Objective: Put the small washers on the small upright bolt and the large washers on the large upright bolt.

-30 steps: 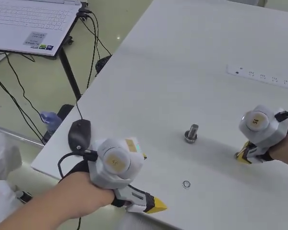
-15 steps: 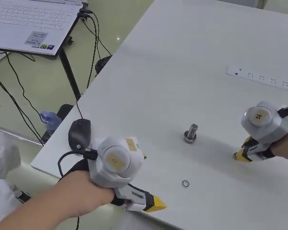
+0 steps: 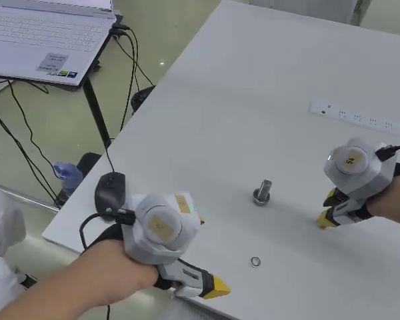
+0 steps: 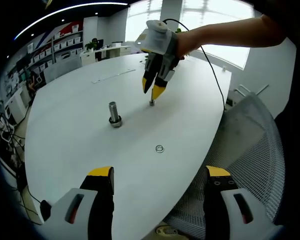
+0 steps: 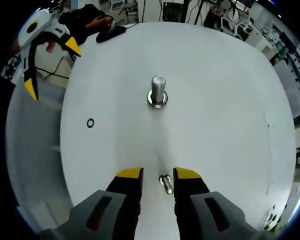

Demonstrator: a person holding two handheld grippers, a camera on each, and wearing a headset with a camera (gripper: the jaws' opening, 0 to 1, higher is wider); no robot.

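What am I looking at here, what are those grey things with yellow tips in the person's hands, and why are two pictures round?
There is no robot: a person holds two grippers, hand tools with yellow-tipped jaws. The rectangular picture comes from a headset camera looking down at the white table. The round pictures come from fisheye cameras riding on each gripper. The left gripper has its jaws wide apart and holds nothing. The right gripper has its jaws open either side of the small upright bolt, with a gap showing. Also on the table: the large upright bolt, one loose washer lying flat, and a power strip farther off.
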